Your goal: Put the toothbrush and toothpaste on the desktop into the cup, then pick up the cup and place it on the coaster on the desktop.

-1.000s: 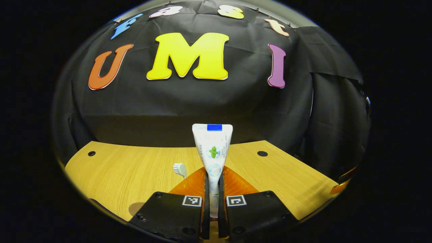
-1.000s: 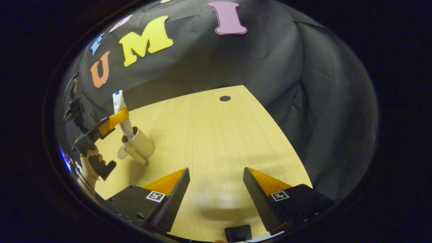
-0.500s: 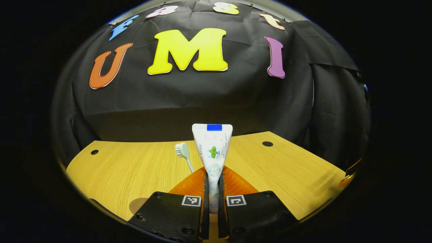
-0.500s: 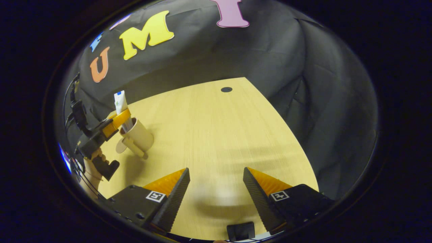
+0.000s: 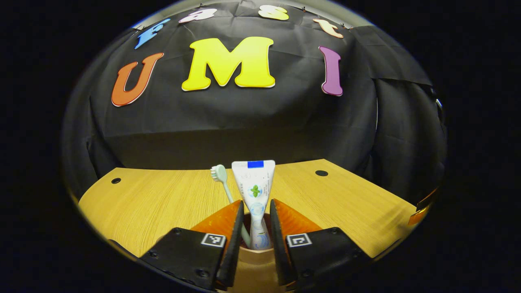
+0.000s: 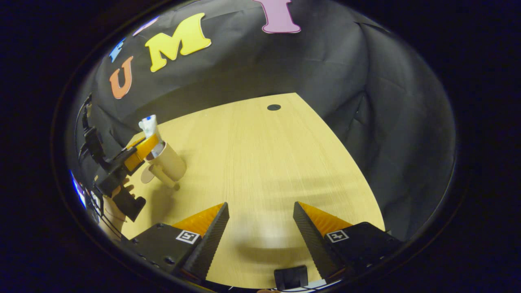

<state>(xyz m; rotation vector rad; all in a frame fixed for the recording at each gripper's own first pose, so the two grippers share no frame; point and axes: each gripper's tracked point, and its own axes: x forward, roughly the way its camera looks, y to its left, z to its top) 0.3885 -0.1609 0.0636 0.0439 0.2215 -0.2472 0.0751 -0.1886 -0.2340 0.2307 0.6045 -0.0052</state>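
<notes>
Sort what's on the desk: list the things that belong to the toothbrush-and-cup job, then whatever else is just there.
Part of the job:
toothpaste, standing in the cup
toothbrush, also in the cup
cup
coaster, beside the cup
left gripper, open around the toothpaste
right gripper, open and holding nothing

Just there:
desk
small dark object at the near edge

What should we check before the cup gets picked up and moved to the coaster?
1. Toothpaste standing in the cup: ok.
2. Toothbrush in the cup too: ok.
3. Left tool let go of the toothpaste, fingers apart: ok.
4. Right tool open and holding nothing: ok.
5. Cup upright on the desktop: ok.
6. Coaster bare: cannot tell, the cup partly hides it.
</notes>
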